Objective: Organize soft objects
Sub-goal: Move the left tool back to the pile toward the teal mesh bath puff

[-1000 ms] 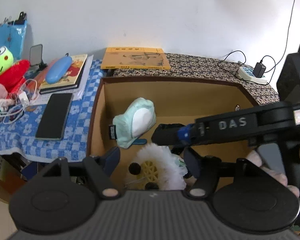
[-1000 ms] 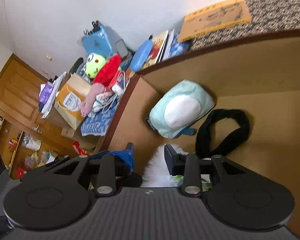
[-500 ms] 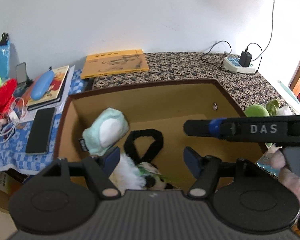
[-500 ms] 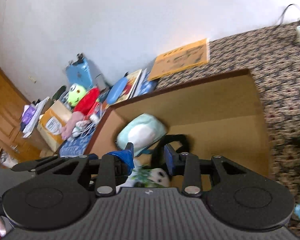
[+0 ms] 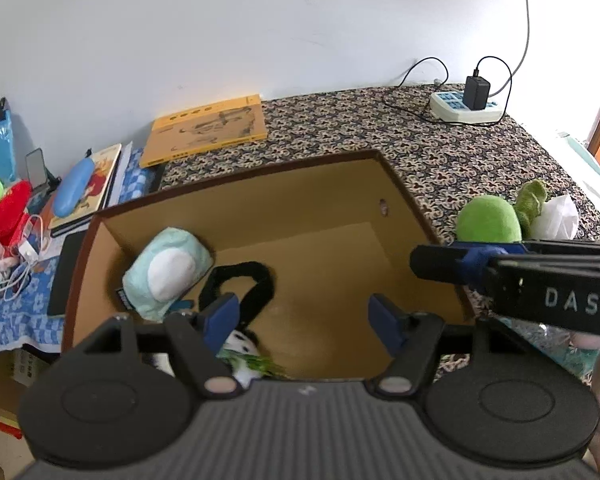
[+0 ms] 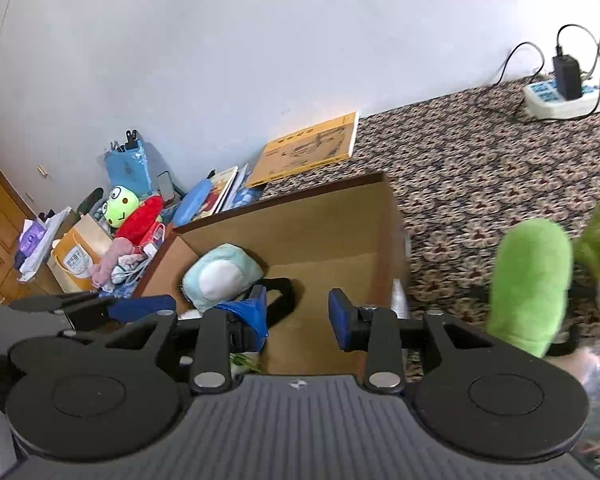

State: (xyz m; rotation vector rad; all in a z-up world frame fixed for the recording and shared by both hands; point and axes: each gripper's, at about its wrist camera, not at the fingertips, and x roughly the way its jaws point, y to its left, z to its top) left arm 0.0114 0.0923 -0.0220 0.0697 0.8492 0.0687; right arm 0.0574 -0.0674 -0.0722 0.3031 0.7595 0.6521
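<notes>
Left gripper (image 5: 302, 322) jaws are opening, empty, above the cardboard box (image 5: 260, 184). Right gripper (image 6: 298, 316) jaws stand apart, empty. The green plush (image 6: 530, 284) lies right of them on the desk (image 6: 480, 168), untouched.

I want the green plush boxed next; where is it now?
The green plush lies on the patterned cloth, outside the cardboard box, off its right wall, beside white crumpled plastic.
</notes>
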